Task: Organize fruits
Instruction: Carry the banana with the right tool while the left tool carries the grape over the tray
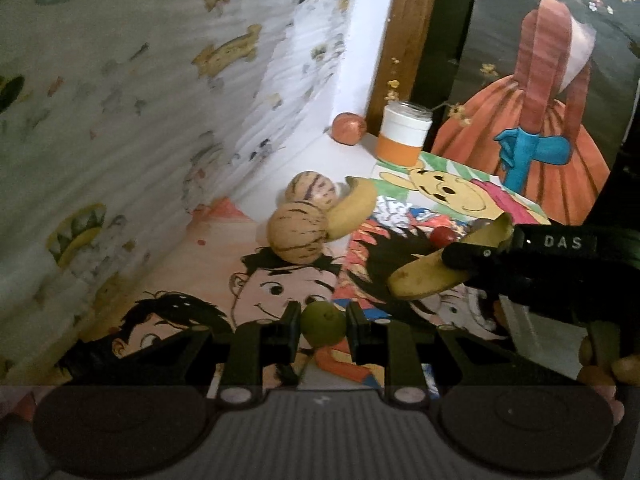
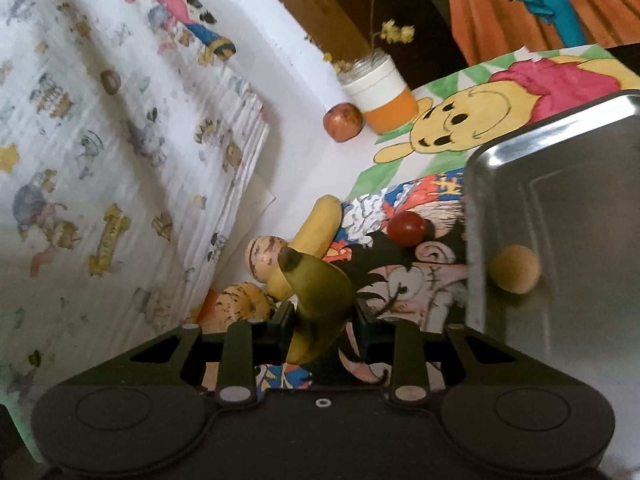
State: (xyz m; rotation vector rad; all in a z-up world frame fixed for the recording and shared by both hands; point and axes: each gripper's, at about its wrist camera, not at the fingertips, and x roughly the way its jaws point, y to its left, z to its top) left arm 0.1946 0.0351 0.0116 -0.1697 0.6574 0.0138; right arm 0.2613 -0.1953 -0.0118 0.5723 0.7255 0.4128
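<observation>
My left gripper [image 1: 323,326] is shut on a small green round fruit [image 1: 323,326], held above the cartoon-printed table cover. My right gripper [image 2: 324,320] is shut on a yellow-green banana [image 2: 320,304], whose dark tip points up. The left wrist view shows that same banana [image 1: 428,276] in the black fingers at the right. Ahead lie a second banana [image 1: 354,210] and two striped tan melons [image 1: 296,238], touching one another. A small red fruit [image 2: 407,228] sits by the steel tray [image 2: 560,152], which holds a tan round fruit [image 2: 514,269].
A reddish apple [image 1: 350,128] and a white-and-orange jar [image 1: 404,134] with dried flowers stand at the back by a wooden frame. A patterned cloth wall [image 1: 140,120] closes off the left side. A painted picture [image 1: 540,120] stands behind the table.
</observation>
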